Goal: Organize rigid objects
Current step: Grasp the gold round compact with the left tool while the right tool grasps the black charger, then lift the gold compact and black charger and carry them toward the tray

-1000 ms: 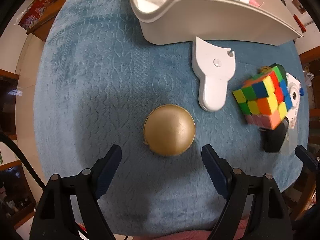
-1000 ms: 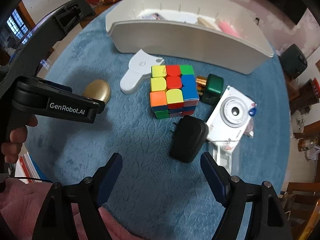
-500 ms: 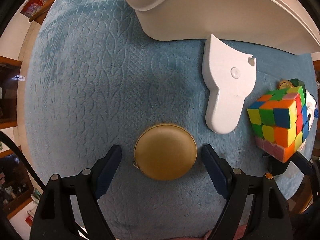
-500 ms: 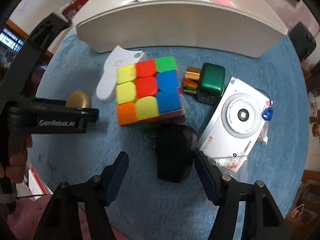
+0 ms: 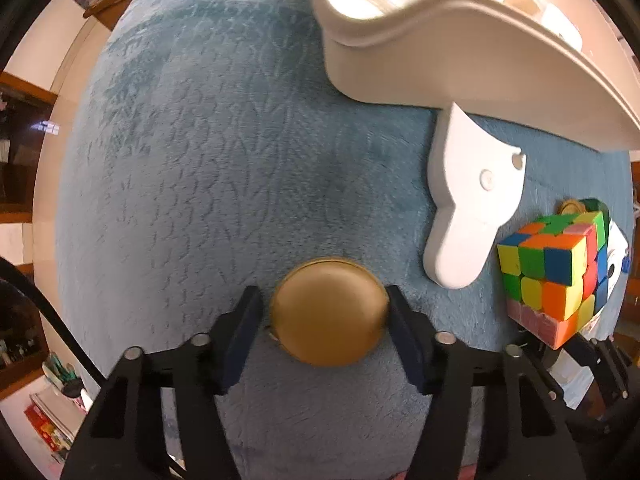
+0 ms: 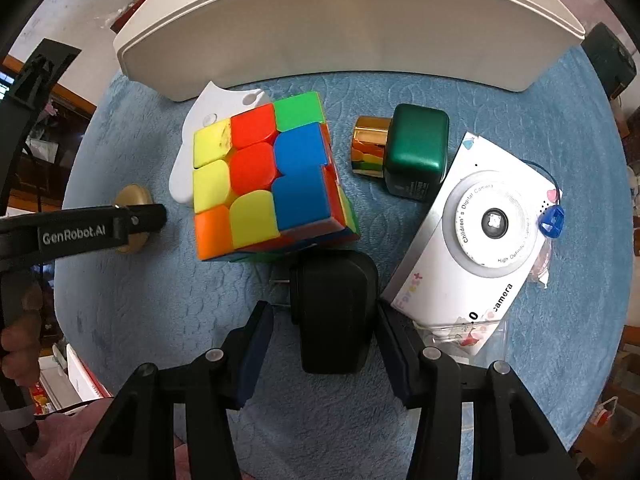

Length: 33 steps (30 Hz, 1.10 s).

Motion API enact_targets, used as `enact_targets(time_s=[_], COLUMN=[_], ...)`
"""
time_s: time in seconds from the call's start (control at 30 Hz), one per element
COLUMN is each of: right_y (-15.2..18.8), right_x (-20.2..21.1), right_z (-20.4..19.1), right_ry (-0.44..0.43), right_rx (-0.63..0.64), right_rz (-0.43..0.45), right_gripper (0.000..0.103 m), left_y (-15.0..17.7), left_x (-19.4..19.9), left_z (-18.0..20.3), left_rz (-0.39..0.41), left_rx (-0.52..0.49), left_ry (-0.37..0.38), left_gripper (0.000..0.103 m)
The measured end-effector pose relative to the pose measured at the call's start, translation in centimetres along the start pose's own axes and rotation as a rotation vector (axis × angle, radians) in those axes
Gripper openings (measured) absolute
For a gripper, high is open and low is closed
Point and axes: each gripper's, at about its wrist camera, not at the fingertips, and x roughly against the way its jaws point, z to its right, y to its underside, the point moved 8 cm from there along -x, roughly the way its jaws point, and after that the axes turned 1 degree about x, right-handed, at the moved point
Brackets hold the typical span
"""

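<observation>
Left wrist: my left gripper (image 5: 325, 312) clasps gold disc (image 5: 329, 312) near bin (image 5: 460, 76) | smooth, rigid, likely slippery; grip rim | right gripper (image 6: 325, 330) spread around black adapter (image 6: 334, 312)

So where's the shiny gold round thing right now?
In the left wrist view, the gold round case sits on the blue cloth between the fingers of the left hand-held gripper, left of the white plastic tool.

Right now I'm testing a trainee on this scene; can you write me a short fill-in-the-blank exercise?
1. The left gripper straddles the ____ disc.
2. The black adapter lies between the ____ gripper's fingers.
3. The cube stands on a ____ cloth.
4. Behind the cube sits a white ____.

Missing: gold; right; blue; bin
</observation>
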Motion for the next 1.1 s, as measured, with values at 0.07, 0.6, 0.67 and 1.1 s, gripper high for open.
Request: enact_targets(time_s=[0.07,0.6,0.67,1.1], right_y=[-0.1,2.5,2.8,3.7], right_x=[-0.1,-0.3,-0.4,1.5], right_z=[-0.2,-4.4,-5.8,-12.0], right_ry=[0.013,-0.012,-0.011,0.023], right_rx=[0.002,-0.011,-0.005,0.099], right_rz=[-0.003,-0.005,-0.004,0.08], right_gripper=[0.041,0.041,0.041,0.041], left_y=[-0.2,4.6,5.1,10.4], left_x=[0.1,-0.4,-0.3,2.9], left_z=[-0.6,-6.7,-8.0,-15.7], left_rz=[-0.001,0.004,0.009,0.112], left_rx=[0.011,0.049,0.061,0.114], left_ry=[0.019,0.094,0.1,0.151], left_gripper=[0.059,0.059,0.058,0.058])
